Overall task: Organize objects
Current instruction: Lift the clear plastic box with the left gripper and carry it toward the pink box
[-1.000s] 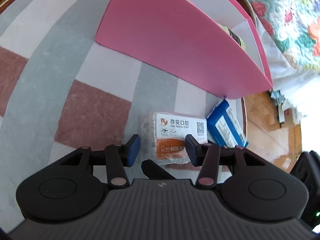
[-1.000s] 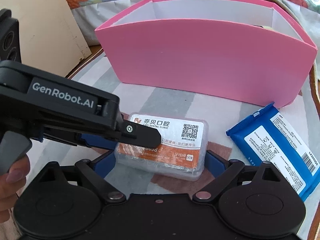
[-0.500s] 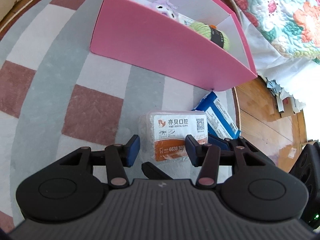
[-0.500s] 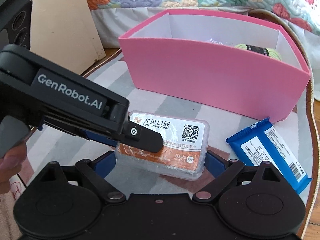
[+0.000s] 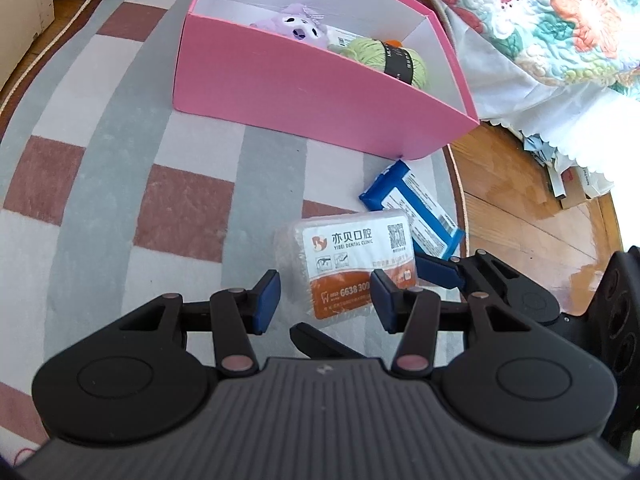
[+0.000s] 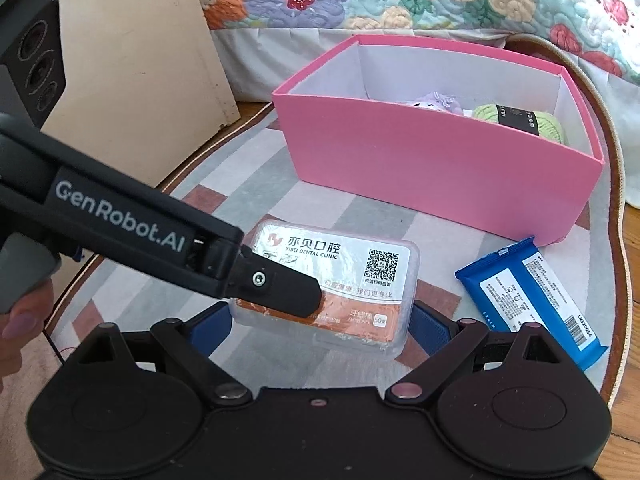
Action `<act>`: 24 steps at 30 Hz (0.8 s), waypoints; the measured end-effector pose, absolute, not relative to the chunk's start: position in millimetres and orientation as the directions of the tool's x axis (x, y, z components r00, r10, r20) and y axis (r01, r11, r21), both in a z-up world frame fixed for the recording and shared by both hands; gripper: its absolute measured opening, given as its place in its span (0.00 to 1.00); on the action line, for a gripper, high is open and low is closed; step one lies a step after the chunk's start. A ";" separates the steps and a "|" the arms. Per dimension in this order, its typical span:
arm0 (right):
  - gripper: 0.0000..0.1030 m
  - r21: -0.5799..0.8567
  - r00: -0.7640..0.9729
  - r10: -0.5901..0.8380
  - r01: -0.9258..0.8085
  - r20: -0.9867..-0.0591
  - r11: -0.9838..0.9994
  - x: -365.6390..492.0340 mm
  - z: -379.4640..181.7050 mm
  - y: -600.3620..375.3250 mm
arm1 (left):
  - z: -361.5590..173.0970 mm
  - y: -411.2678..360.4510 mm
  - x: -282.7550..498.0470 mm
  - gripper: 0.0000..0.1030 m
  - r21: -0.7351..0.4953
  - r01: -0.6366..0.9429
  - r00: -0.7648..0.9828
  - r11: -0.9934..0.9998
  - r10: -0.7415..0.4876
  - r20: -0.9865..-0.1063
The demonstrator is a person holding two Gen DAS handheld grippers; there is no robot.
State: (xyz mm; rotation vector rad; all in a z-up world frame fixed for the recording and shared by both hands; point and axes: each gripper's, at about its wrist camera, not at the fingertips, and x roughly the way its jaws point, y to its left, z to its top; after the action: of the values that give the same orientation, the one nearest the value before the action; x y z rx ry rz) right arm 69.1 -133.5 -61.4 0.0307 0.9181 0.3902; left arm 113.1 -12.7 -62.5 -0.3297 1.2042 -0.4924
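Between the blue pads of the right gripper [image 6: 320, 324], a clear floss-pick box [image 6: 332, 276] with a dental clinic label is sitting crosswise. Its long axis is running from pad to pad, and the jaws are closing on its two short ends at a fairly wide setting. The floss-pick box appears to be hanging clear of the checked rug [image 6: 248, 184] rather than resting on it.

From the left side of the right wrist view, the left gripper [image 5: 326, 300] is reaching in, and one of its black fingers [image 6: 288, 288] is lying across the near left corner of the label. In the left wrist view its jaws are standing at a narrow-to-middling gap around the box's near edge. Whether they are actually pressing on it I cannot tell.

Ahead of both hands, the pink storage box [image 6: 420, 160] is standing open on the rug, its long wall roughly parallel to the floss-pick box. A purple plush toy [image 6: 436, 102] and a ball of green yarn [image 6: 520, 120] are lying towards its right end. The left half is looking free, so that is probably the drop spot. A blue wipes pack [image 6: 528, 300] is waiting on the rug to the right, near the pink corner, and the right hand is the nearer one to it.
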 end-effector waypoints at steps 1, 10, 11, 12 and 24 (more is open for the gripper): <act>0.94 0.190 0.541 0.344 -0.320 -0.768 0.928 68.6 -60.3 -133.9 | -61.4 -12.3 111.8 0.47 -0.496 0.185 0.274 0.849 -0.529 -0.803; 0.94 0.169 0.530 0.369 -0.387 -0.763 0.906 60.2 -43.8 -125.5 | -50.6 3.2 99.3 0.47 -0.523 0.139 0.298 0.841 -0.540 -0.787; 0.94 0.169 0.528 0.373 -0.394 -0.763 0.903 59.6 -42.1 -125.0 | -49.1 4.2 98.7 0.47 -0.519 0.139 0.304 0.843 -0.535 -0.788; 0.94 0.170 0.527 0.379 -0.401 -0.761 0.900 58.8 -40.6 -124.5 | -47.3 5.1 98.4 0.47 -0.514 0.141 0.311 0.846 -0.531 -0.788; 0.70 0.111 0.579 0.359 -0.419 -0.732 0.901 54.6 -18.4 -122.3 | -19.6 14.9 98.1 0.46 -0.490 0.169 0.401 0.855 -0.514 -0.758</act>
State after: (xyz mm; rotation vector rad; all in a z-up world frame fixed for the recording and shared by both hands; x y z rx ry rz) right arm 54.6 -122.3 -18.4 -0.0772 0.8372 0.4555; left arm 98.1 14.9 -19.6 -0.3626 1.0779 -0.4437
